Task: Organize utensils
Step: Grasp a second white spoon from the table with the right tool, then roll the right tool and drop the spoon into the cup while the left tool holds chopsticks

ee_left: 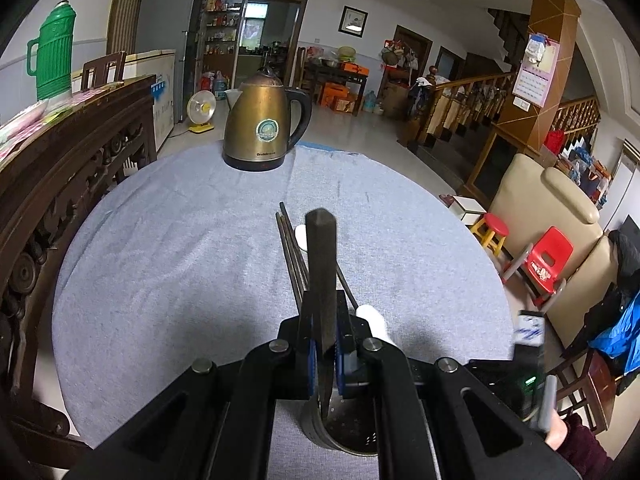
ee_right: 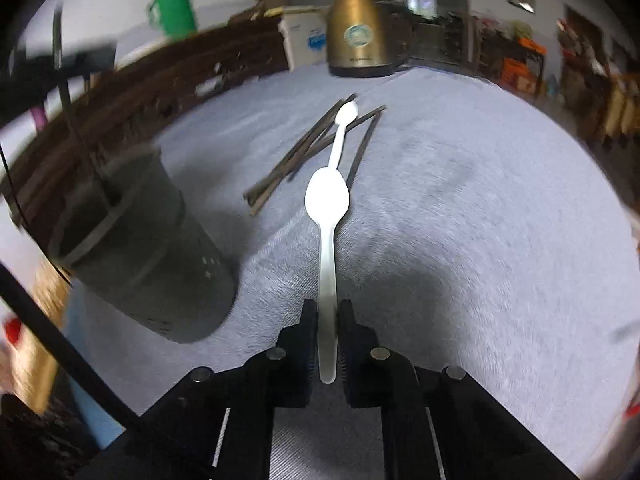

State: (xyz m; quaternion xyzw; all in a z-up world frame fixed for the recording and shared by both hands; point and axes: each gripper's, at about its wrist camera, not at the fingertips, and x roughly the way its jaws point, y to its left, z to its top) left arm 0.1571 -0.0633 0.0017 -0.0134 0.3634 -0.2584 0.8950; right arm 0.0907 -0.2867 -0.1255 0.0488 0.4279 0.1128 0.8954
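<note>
My left gripper [ee_left: 324,300] is shut on a dark flat chopstick [ee_left: 321,264]. The stick's lower end hangs over the mouth of the grey utensil holder [ee_left: 344,428] just beneath the jaws. The right gripper [ee_right: 328,308] is shut on the handle of a white spoon [ee_right: 326,200], bowl pointing away, above the blue-grey tablecloth [ee_right: 460,240]. A second white spoon [ee_right: 343,128] lies across several dark chopsticks [ee_right: 296,164] scattered on the cloth beyond. The holder [ee_right: 136,248] stands left of the right gripper. The picture in the right wrist view is blurred.
A brass electric kettle [ee_left: 262,124] stands at the table's far edge. A carved dark wooden cabinet [ee_left: 60,184] runs along the left with a green thermos [ee_left: 54,52] on it. Right of the table are a beige sofa [ee_left: 548,208], a red stool [ee_left: 492,232] and a red chair [ee_left: 548,260].
</note>
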